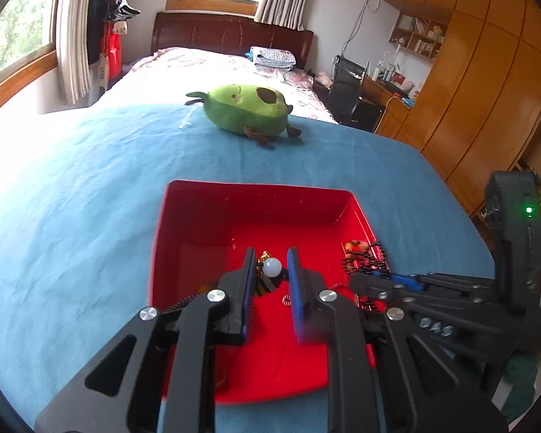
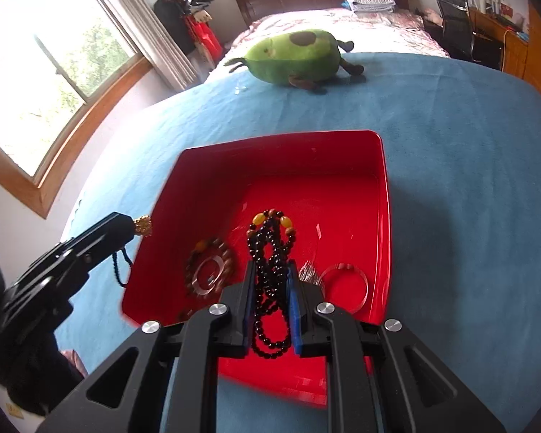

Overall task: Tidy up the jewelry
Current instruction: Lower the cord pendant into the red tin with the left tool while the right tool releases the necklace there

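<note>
A red tray (image 1: 256, 186) lies on the blue blanket. Over its near part my left gripper (image 1: 271, 257) is shut on a dark cord with a gold charm and a white bead (image 1: 272, 266). In the right wrist view the gold charm (image 2: 143, 226) pokes out of the left gripper (image 2: 131, 225) and the cord hangs below it, just off the left rim of the tray (image 2: 281, 137). My right gripper (image 2: 270, 265) is shut on a long black bead necklace (image 2: 270, 252) with amber beads at its top. It hangs over the tray floor. The right gripper (image 1: 373, 258) stands at the tray's right side.
A brown bead bracelet (image 2: 209, 259) with a clear ring inside it and a clear bangle (image 2: 344, 285) lie in the tray. A green avocado plush (image 1: 245, 108) sits further back on the blanket (image 1: 72, 198). Windows are at the left, wooden wardrobes and a desk at the right.
</note>
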Demonstrator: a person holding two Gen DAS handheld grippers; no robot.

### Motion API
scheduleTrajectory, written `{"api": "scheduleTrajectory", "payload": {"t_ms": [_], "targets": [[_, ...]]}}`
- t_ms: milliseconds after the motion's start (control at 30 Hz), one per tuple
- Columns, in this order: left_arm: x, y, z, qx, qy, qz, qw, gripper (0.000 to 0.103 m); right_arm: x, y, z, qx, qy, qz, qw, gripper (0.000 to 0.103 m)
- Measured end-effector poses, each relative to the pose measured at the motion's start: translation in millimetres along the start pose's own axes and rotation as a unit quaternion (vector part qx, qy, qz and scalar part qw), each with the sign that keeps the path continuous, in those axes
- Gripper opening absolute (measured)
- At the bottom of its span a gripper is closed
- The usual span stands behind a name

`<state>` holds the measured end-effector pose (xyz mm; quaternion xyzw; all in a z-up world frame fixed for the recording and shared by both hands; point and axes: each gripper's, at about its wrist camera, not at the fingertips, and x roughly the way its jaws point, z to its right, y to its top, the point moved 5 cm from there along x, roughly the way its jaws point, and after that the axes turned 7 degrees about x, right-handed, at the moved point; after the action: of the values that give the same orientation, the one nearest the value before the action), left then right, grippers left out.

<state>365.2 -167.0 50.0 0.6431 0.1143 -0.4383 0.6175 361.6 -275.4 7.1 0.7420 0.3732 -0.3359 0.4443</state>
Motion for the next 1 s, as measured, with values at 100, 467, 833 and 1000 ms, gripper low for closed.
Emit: {"api": "scheduleTrajectory", "payload": {"t_ms": [100, 467, 833, 1000], "targets": [[31, -3, -3, -0.003, 0.000, -0.023, 0.9997, 0.016, 19, 4, 5, 0.005, -0.005, -0.008, 1.000, 0.016], [87, -21, -23, -0.019, 0.008, -0.089, 0.9958, 0.018, 47, 5, 13, -0.003, -0.038, -0.015, 0.999, 0.020], [26, -19, -17, -0.019, 0.006, -0.041, 0.9989, 0.021, -12, -6, 11, -0.003, -0.014, 0.031, 0.999, 0.029], [-10, -37, -4, -0.007, 0.030, -0.028, 0.9992, 0.028, -35, -26, 9, -0.005, 0.002, 0.036, 0.999, 0.029]]}}
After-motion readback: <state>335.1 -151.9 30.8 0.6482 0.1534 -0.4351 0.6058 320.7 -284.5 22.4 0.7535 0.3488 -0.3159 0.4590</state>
